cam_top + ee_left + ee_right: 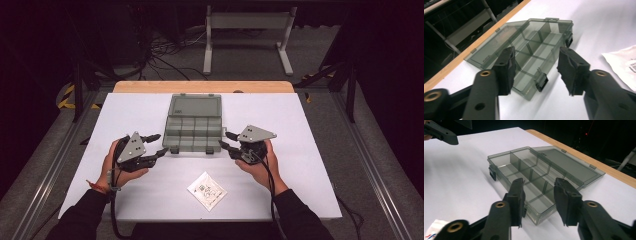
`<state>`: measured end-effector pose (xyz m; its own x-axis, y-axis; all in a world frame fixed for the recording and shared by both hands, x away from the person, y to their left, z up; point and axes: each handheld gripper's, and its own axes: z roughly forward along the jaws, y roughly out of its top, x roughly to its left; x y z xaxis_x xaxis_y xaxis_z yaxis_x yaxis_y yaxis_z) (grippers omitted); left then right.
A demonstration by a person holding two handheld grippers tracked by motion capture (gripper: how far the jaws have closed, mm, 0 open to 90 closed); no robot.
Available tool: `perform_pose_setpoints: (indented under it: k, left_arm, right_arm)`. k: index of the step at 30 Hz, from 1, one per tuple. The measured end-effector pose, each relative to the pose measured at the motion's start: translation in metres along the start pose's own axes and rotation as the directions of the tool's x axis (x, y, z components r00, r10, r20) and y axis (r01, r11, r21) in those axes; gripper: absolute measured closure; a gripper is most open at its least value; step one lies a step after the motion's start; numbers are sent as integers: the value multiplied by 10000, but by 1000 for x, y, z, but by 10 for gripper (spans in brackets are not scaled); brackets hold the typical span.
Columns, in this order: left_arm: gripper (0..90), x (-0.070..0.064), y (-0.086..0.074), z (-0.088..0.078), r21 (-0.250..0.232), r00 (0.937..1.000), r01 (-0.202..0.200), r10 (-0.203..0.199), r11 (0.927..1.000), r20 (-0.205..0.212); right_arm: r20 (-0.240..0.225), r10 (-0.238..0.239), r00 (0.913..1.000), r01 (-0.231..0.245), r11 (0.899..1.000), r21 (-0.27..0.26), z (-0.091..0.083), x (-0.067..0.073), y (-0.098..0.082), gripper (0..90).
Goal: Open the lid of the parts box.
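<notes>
Forearms in dark sleeves enter from the near edge of the worktop [150, 105], each hand wrapped round a set of tongs and held low over the white surface. Left tongs [156, 144]: pointing inward at the near left corner of the box, jaws parted with nothing between them, just short of the left latch. Right tongs [226, 140]: mirrored at the near right corner, jaws likewise parted and empty, close beside the box without touching it. Organizer box [194, 131]: smoky clear plastic, divided into small compartments, standing at mid-worktop between the two tongs, lid [195, 106] laid open flat toward the far edge, two black latches on the near wall. Small plastic packet [207, 191]: white, lying flat near the front edge, between the forearms; printed marks and a barcode-like patch on it, too small to read.
</notes>
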<state>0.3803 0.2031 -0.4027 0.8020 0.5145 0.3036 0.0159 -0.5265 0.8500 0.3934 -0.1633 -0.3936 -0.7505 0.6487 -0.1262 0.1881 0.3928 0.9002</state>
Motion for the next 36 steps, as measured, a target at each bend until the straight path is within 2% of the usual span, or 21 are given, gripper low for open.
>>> perform_pose_setpoints:
  k: [5, 7, 8, 11, 14, 15, 17, 23, 27, 29, 33, 35, 36]
  left_arm:
    - [346, -3, -6, -5, -75, 9997, 221, -221, 9997, -42]
    - [283, -5, -10, -5, 53, 9996, 282, -281, 9996, -49]
    - [246, -6, -12, -5, 60, 9993, 354, -353, 9994, -120]
    - [173, -9, -21, -7, 116, 9975, 695, -693, 9975, -165]
    - [117, -14, -29, -12, 156, 9964, 788, -783, 9968, -320]
    - [105, -16, -31, -14, 118, 9946, 992, -988, 9950, -330]
    - [81, -18, -36, -19, 100, 9932, 1122, -1118, 9936, -322]
    - [67, -21, -44, -30, 19, 9909, 1329, -1328, 9911, -206]
    - [66, -24, -49, -35, 71, 9890, 1466, -1464, 9892, -224]
    - [66, -25, -52, -37, 130, 9871, 1599, -1597, 9871, -128]
    - [68, -28, -54, -39, 206, 9857, 1677, -1673, 9856, -202]
    - [65, -30, -56, -41, 81, 9821, 1884, -1884, 9821, -38]
    - [62, -31, -57, -42, 113, 9827, 1849, -1848, 9827, -71]
  right_arm:
    - [-81, -69, 9999, 70, 10000, 14, -8, 4, -5, 472]
    - [-148, -19, 9999, 18, 10000, -82, -11, 6, -8, 440]
    - [-105, -49, 9999, 48, 10000, -44, -12, 6, -9, 389]
    - [32, -10, 10000, 10, 9999, 102, -15, 9, -13, 318]
    - [428, -174, 9989, 157, 9991, 396, -17, 13, -19, 223]
    - [492, -124, 9987, 104, 9991, 407, -19, 14, -20, 203]
    - [460, 191, 9988, -206, 9993, 325, -22, 15, -24, 162]
    - [513, 320, 9982, -349, 9979, 551, -32, 19, -30, 134]
    - [689, 89, 9976, -142, 9969, 779, -38, 23, -38, 127]
    - [624, 93, 9980, -148, 9960, 886, -41, 25, -42, 121]
    - [979, -424, 9943, 295, 9911, 1298, -44, 29, -49, 121]
    - [847, -282, 9960, 179, 9925, 1206, -47, 29, -52, 121]
    - [871, -355, 9956, 244, 9918, 1258, -48, 30, -54, 121]
